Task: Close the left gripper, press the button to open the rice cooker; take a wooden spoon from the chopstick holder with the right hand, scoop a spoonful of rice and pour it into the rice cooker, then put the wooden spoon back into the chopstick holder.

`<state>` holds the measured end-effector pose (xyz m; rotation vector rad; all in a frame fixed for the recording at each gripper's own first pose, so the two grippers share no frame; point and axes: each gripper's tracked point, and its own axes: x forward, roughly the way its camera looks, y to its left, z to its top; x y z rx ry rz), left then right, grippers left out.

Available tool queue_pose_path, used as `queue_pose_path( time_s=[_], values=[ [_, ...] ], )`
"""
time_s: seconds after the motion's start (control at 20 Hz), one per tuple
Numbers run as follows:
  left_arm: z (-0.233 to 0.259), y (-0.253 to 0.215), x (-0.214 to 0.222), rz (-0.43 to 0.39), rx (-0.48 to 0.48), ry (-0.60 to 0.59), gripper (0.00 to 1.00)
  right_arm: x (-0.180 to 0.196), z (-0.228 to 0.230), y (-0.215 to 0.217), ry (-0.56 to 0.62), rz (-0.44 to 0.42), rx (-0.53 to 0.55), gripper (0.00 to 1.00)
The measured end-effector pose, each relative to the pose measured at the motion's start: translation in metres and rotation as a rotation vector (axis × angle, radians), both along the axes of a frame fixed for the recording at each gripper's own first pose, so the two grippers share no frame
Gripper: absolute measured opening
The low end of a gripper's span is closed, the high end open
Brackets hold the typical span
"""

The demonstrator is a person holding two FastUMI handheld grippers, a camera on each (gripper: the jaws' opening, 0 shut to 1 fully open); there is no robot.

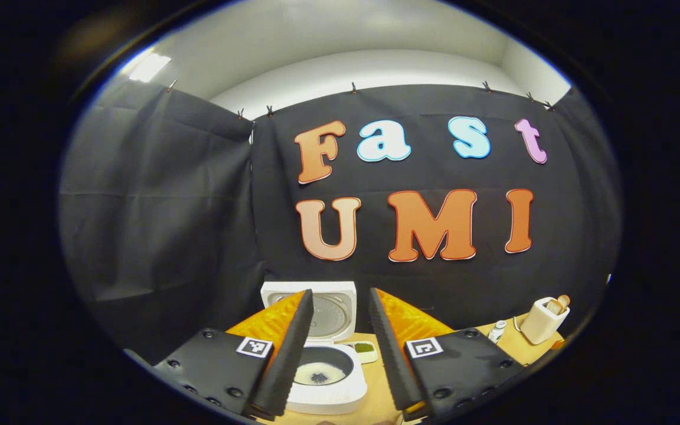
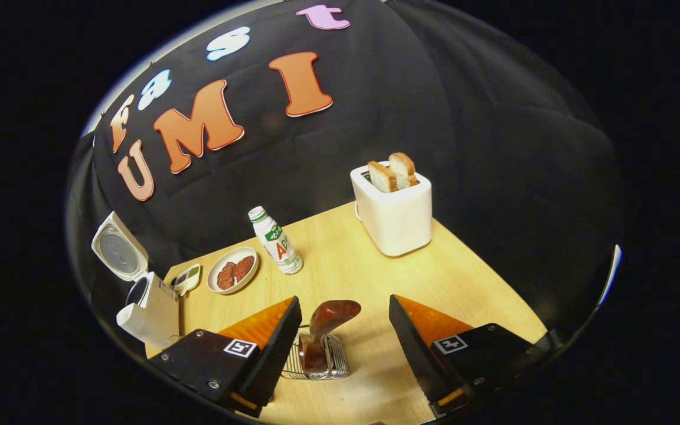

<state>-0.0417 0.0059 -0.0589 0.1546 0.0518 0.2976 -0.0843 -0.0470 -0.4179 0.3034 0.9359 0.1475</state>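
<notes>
Both grippers open — spoon [image 2: 323, 330] in holder [image 2: 316, 360]

Rice cooker [image 1: 325, 378]: white, lid [image 1: 328, 307] raised at 12 o'clock, rice inside. Wooden spoon [image 2: 323, 330]: dark brown, upright in wire chopstick holder [image 2: 316, 360].

glossy wooden spoon [image 2: 327, 321], wire metal chopstick holder [image 2: 316, 360], matt wood table [image 2: 369, 271]

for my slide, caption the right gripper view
Open right gripper above the wooden spoon standing in its chopstick holder.
</notes>
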Motion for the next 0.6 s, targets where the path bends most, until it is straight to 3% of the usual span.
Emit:
queue_pose_path(
  time_s=[0.15, 0.25, 0.4, 0.55, 0.6],
  values=[
    [0.008, -0.011, -0.010, 0.005, 0.029, -0.022, 0.91, 0.004, -0.013, 0.009, -0.001, 0.010, 0.033, 0.93],
    [0.010, -0.016, -0.014, 0.015, 0.032, -0.026, 0.97, 0.007, -0.022, 0.013, -0.001, 0.007, 0.056, 0.92],
    [0.014, -0.017, -0.017, 0.044, 0.026, -0.035, 0.94, 0.013, -0.027, 0.023, -0.017, -0.024, 0.127, 0.90],
    [0.013, -0.022, -0.020, 0.054, 0.024, -0.031, 1.00, 0.019, -0.024, 0.027, -0.061, -0.091, 0.222, 0.79],
    [0.013, -0.024, -0.021, 0.057, 0.034, -0.029, 0.97, 0.018, -0.026, 0.031, -0.061, -0.098, 0.232, 0.77]
  ],
)
